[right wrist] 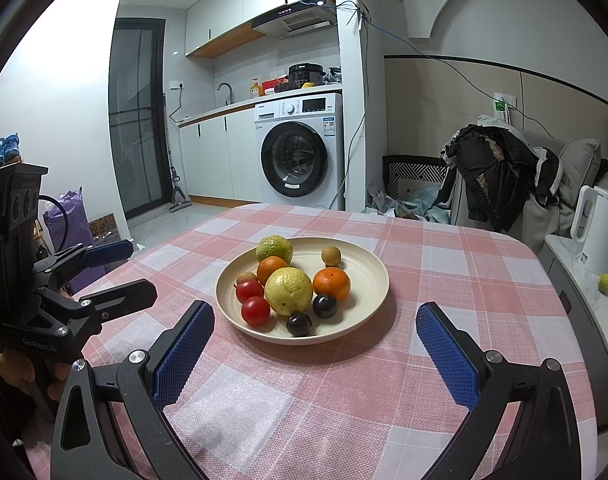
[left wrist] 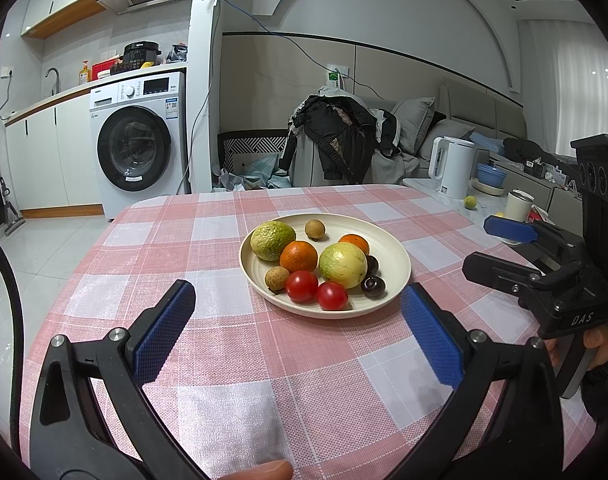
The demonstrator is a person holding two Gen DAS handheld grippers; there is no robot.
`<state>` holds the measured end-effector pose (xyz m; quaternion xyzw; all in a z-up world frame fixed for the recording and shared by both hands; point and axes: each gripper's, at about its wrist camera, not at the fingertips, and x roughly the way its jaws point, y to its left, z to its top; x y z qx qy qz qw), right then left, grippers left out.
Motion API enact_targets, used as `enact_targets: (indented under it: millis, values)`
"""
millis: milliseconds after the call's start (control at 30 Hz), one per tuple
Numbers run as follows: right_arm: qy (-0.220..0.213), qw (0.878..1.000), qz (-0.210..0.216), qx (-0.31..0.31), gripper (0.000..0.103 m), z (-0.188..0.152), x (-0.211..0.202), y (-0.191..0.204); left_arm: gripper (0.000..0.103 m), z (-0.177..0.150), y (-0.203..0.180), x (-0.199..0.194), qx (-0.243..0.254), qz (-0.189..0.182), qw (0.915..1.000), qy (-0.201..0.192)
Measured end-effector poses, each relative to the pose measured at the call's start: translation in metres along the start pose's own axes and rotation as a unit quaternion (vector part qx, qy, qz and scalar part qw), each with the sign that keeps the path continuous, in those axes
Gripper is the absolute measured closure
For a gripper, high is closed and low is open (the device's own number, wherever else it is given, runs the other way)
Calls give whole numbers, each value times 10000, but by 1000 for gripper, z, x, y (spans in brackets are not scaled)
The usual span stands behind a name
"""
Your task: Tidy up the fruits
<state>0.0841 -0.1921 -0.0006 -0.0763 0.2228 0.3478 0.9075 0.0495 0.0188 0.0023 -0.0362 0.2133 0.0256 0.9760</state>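
Note:
A cream plate (left wrist: 392, 252) (right wrist: 364, 268) sits mid-table holding fruit: two green-yellow guavas (left wrist: 342, 265) (right wrist: 288, 290), two oranges (left wrist: 298, 256) (right wrist: 331, 282), two red tomatoes (left wrist: 301, 286) (right wrist: 255, 311), two dark plums (left wrist: 373, 286) (right wrist: 299, 324) and two brown longans (left wrist: 315, 229) (right wrist: 330, 256). My left gripper (left wrist: 299, 320) is open and empty, just in front of the plate. My right gripper (right wrist: 316, 332) is open and empty, its jaws wide at the plate's near rim. Each gripper shows in the other's view, the right (left wrist: 492, 246) and the left (right wrist: 123, 268).
The table has a pink checked cloth (left wrist: 263, 380) (right wrist: 304, 400). A side counter at right holds a white kettle (left wrist: 454, 166) (right wrist: 598, 232), a blue bowl (left wrist: 491, 174), a cup (left wrist: 519, 205) and a small lime (left wrist: 470, 202) (right wrist: 605, 283). A chair with clothes (left wrist: 340, 140) stands behind.

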Motion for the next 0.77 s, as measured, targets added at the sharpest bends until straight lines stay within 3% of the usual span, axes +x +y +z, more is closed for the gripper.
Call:
enact_targets:
  millis: [767]
  values:
    - [5, 10000, 8, -9, 0, 0, 1, 0, 0, 1, -7, -3, 57, 33, 9999, -119]
